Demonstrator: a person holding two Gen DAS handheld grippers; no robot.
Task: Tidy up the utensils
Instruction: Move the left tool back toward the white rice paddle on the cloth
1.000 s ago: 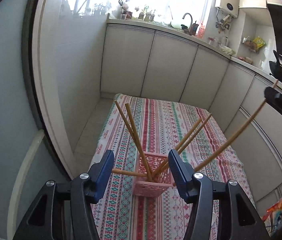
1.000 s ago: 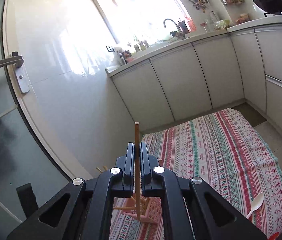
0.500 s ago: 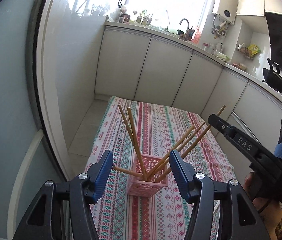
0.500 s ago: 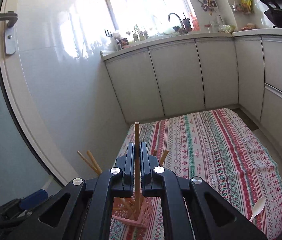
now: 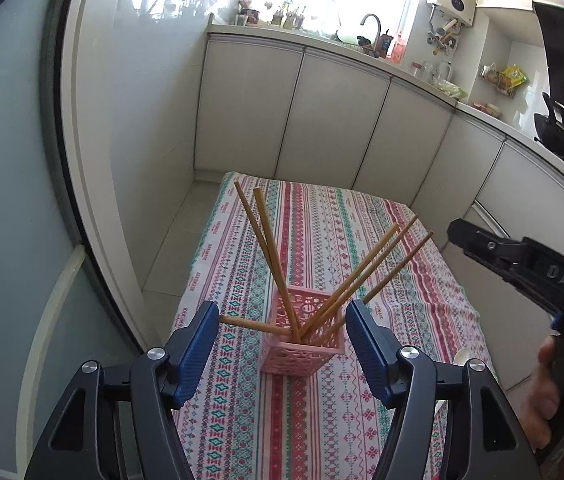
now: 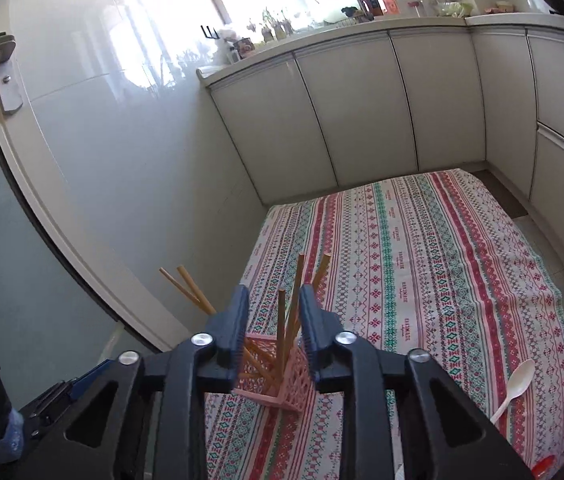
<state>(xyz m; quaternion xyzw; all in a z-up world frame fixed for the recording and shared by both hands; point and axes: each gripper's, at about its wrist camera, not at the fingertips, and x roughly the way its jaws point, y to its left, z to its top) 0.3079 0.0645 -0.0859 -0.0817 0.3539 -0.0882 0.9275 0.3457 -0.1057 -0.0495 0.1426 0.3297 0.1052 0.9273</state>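
Note:
A pink lattice basket stands on the patterned tablecloth and holds several wooden chopsticks that fan outward. My left gripper hovers just short of the basket with its jaws opening and nothing between its pads. In the right wrist view, my right gripper is above the basket. Its jaws are opening, and one chopstick stands free between them with its lower end in the basket. A white spoon lies on the cloth at the right.
White kitchen cabinets wrap around the far and right sides of the table. A glass door with a handle stands at the left. One chopstick pokes sideways out of the basket. The right gripper reaches in from the right.
The right gripper came down over the basket with its chopstick, then its jaws parted and let go of it. The left jaws spread a little wider.

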